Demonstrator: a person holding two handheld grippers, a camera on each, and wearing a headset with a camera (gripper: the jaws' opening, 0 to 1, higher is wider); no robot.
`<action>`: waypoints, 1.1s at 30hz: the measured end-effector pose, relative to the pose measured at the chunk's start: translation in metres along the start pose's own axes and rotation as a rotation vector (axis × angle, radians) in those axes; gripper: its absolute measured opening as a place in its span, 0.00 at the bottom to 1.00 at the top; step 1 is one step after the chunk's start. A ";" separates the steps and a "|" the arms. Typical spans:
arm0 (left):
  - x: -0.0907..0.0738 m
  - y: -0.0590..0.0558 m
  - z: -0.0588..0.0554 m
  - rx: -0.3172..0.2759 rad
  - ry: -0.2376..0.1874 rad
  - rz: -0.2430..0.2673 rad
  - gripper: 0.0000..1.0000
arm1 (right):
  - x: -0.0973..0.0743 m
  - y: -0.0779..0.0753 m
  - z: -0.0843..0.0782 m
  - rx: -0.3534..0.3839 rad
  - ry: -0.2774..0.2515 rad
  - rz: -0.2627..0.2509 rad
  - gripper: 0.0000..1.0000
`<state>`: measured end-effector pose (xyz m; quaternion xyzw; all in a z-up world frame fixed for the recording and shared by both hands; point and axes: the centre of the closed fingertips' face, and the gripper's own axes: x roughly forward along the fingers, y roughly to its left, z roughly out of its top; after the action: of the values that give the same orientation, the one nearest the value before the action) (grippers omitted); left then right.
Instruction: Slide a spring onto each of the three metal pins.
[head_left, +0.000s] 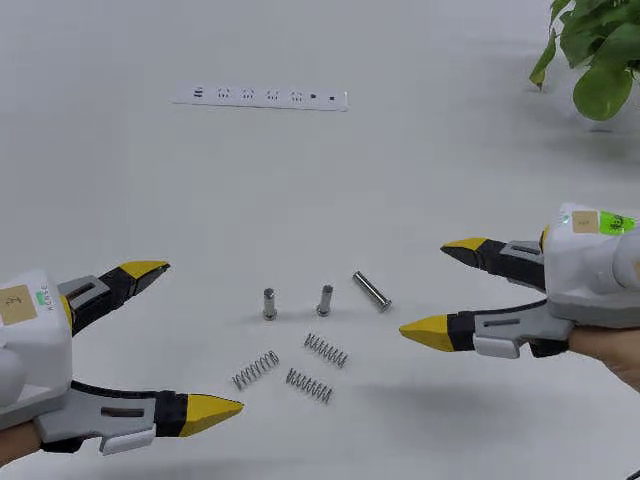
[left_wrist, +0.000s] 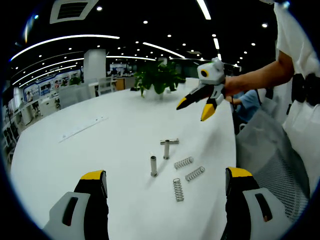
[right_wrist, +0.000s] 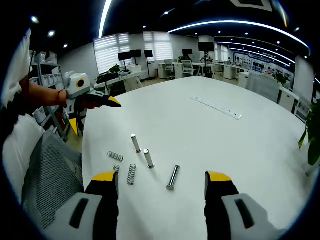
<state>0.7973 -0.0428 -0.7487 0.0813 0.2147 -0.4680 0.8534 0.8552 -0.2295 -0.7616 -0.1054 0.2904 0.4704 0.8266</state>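
Observation:
Three metal pins rest mid-table: two stand upright (head_left: 269, 303) (head_left: 325, 300), and a longer one (head_left: 371, 291) lies on its side to their right. In front of them lie three loose springs (head_left: 256, 369) (head_left: 326, 350) (head_left: 308, 386). My left gripper (head_left: 195, 338) hovers open at the lower left, well short of the springs. My right gripper (head_left: 427, 289) is open too, just right of the lying pin. The left gripper view looks over the pins (left_wrist: 153, 166) and springs (left_wrist: 183, 162) between its own spread jaws. The right gripper view has the lying pin (right_wrist: 173, 177) nearest.
A white power strip (head_left: 262, 97) lies flat at the far side of the white table (head_left: 450, 160). A green potted plant (head_left: 595, 50) stands at the far right corner. A person's arm and white shirt (left_wrist: 300, 60) are behind the right gripper.

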 end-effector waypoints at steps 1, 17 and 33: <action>0.000 0.000 0.000 -0.001 0.000 0.001 1.00 | 0.003 -0.001 0.002 0.002 0.004 0.001 0.68; 0.002 0.008 0.001 -0.017 -0.015 0.010 1.00 | 0.056 -0.031 0.000 0.116 0.153 -0.024 0.35; 0.004 0.010 -0.003 -0.030 -0.008 0.003 1.00 | 0.099 -0.035 -0.035 0.142 0.391 -0.048 0.21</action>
<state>0.8063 -0.0397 -0.7535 0.0671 0.2183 -0.4639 0.8559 0.9097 -0.1935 -0.8508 -0.1431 0.4754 0.3995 0.7707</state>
